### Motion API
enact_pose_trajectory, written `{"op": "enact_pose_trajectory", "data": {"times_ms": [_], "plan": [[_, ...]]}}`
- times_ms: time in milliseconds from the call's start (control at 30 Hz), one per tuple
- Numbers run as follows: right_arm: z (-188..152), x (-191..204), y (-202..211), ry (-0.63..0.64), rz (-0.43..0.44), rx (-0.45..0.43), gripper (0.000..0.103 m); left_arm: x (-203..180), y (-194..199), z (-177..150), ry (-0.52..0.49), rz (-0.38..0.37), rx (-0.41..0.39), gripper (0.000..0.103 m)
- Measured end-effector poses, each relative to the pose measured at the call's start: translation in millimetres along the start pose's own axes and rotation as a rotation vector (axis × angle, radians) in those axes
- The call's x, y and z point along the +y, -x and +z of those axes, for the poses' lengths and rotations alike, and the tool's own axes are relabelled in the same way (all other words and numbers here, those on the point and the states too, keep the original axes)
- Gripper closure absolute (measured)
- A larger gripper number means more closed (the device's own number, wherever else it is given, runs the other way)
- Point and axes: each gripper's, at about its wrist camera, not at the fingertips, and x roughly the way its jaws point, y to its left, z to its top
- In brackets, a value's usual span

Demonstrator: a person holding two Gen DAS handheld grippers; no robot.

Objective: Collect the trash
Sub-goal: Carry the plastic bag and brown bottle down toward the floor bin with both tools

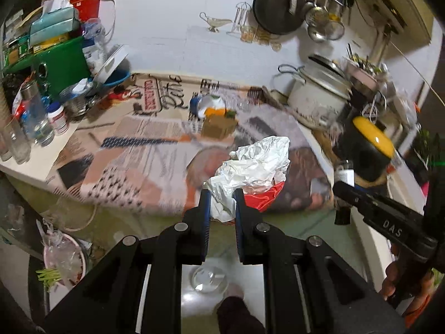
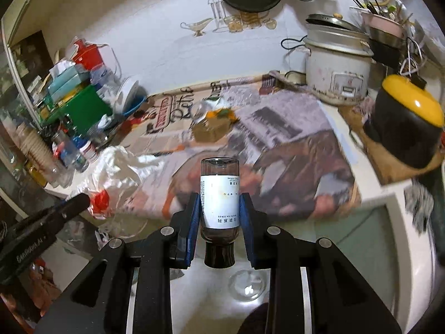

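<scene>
The left tongs (image 1: 221,199) pinch a light, limp plastic bag (image 1: 256,161); the right tongs (image 2: 219,204) clamp a small bottle (image 2: 219,194), probably rigid and slippery, best held mid-label.

The matte black left gripper (image 1: 221,194) and right gripper (image 2: 219,200) carry blue finger pads (image 2: 195,217), silver round pivot screws (image 1: 180,226) and white lettering.

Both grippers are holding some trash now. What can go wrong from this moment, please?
1. The left hand-held gripper pinches only one edge of the crumpled white and red plastic bag; the thin film might slip or tear.
2. The right hand-held gripper holds the small glass bottle cap toward the camera; smooth glass could slide out and break.
</scene>
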Motion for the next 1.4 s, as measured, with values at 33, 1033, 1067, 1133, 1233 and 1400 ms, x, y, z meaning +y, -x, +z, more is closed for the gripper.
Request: {"op": "enact_pose_trajectory", "data": {"times_ms": [33,1033,1067,1133,1233,1400], "plan": [[-6,7,3,-0.001,-0.003,0.0,0.077,5,5,-8,-0.008,-0.003,0.008,0.088],[-157,-47,-71,-0.101,-0.034,0.339,0.077,10,-161,-186,0.027,0.019,0.442,0.088],[-163,-54,-80,-0.101,-0.033,0.346,0.077,10,-174,-195,0.036,0.024,0.448,0.088],[-176,-66,-102,-0.099,-0.03,0.364,0.077,11,-198,-212,0.053,0.029,0.455,0.088],[-199,-83,-139,-0.107,-0.023,0.387,0.077,18,-235,-242,0.074,0.03,0.455,0.088],[-248,-108,-215,-0.13,-0.01,0.431,0.077,42,-301,-304,0.098,0.047,0.48,0.088]]}}
